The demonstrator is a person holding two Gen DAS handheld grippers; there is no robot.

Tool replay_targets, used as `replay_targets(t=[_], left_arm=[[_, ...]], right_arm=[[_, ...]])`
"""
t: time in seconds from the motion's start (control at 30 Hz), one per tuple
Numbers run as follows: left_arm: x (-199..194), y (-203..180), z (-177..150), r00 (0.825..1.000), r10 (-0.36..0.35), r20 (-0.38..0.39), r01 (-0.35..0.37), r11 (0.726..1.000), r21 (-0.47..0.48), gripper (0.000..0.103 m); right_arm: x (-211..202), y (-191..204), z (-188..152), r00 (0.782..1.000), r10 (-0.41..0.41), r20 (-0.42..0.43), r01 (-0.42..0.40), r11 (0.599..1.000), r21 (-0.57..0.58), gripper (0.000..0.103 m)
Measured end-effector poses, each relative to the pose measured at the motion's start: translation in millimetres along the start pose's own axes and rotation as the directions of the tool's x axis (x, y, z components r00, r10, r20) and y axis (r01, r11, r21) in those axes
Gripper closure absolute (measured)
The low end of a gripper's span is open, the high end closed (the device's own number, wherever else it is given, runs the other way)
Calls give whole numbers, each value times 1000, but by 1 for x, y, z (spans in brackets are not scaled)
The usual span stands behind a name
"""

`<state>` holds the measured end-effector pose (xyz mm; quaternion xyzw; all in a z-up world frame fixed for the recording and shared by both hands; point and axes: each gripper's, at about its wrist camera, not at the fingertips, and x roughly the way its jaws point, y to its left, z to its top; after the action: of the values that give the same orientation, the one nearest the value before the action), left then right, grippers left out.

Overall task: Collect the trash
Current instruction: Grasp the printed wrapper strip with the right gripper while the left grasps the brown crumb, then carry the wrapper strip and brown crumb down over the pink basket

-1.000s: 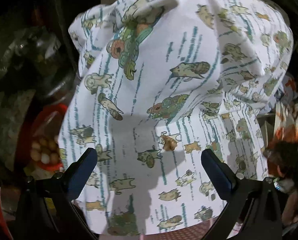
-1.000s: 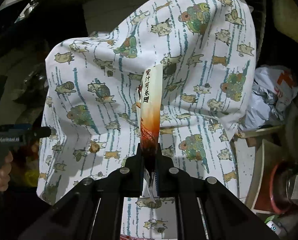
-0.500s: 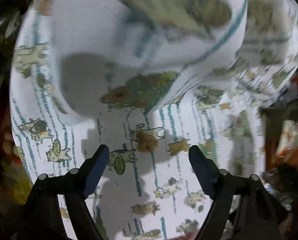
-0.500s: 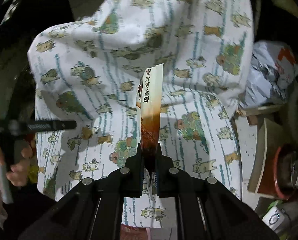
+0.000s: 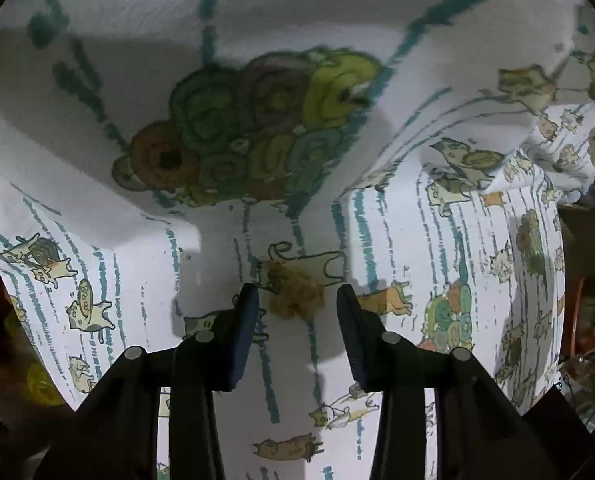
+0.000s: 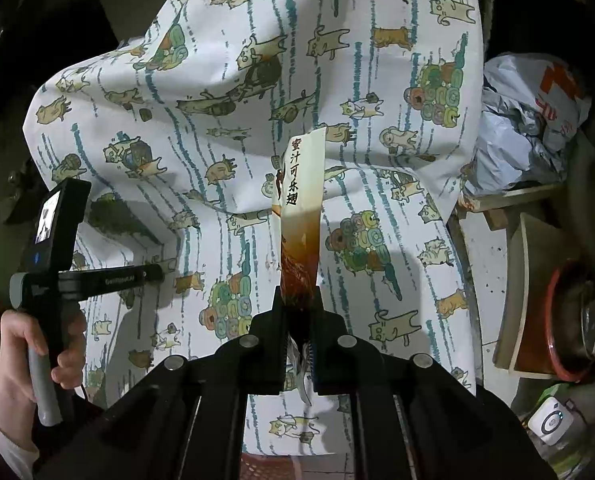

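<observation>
Crumb (image 5: pixel 296 298): small brown fluffy clump on the cat-print cloth (image 5: pixel 437 240), between the left gripper (image 5: pixel 297 312) fingers; jaws have just been closing, pads not yet on it. Likely light, crumbly; pinch mid-clump, avoid snagging cloth. Right gripper (image 6: pixel 299 322) clamped on wrapper (image 6: pixel 301 216). Cloth fold overhangs; bag (image 6: pixel 533 120) well aside

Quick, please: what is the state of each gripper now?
Left gripper: open, jaws have just been closing around a brown crumb on the cloth, not touching.
Right gripper: shut on a snack wrapper.
</observation>
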<state>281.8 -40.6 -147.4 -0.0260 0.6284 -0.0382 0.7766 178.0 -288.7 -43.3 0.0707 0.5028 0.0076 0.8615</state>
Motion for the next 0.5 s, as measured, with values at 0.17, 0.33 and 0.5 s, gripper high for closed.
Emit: replay_targets(t=[0.17,0.33,0.5], left_arm=[[4,-2,-1,1000,10,8,-10,1000,27,80],[-16,4,-9,999,-20,34,19,999,33,81],[-54,17,-23,997,4,76,-8,998,55,81]], right_arm=[[1,0,-2,1000,-20,-4,20,1000,-5,94],[3,-2,-1,999,-45,0,45,999,-12,94],[3,5,-2,999,-48,1,48,999,-26,94]])
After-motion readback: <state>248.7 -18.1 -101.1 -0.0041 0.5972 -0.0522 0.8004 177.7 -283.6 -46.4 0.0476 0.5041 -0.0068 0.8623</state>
